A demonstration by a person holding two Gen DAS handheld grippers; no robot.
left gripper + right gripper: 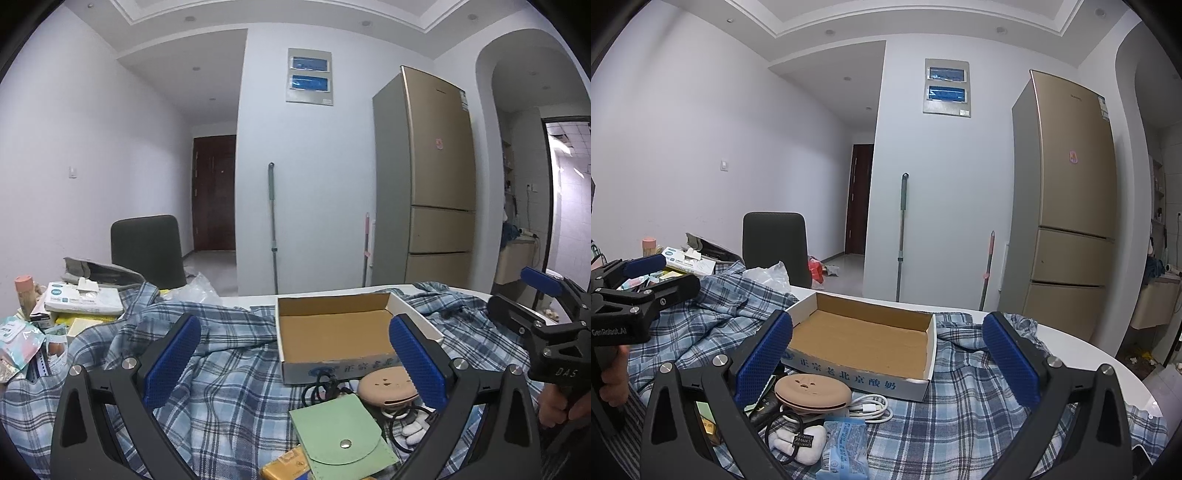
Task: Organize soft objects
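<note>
Where box (pixel 864 380) faces camera: "正宗老北京酸奶"; left gripper (pixel 646 275) marked "GenRobot.AI".

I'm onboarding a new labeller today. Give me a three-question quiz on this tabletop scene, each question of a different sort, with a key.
1. True or false: the cardboard box already has items inside it.
2. Multiple choice: the green pouch lies where in the left wrist view? A) inside the box B) in front of the box, on the plaid cloth C) on the chair
3. Fill in: the left gripper and right gripper are both ____.

Key: 1 false; 2 B; 3 open, holding nothing.
</note>
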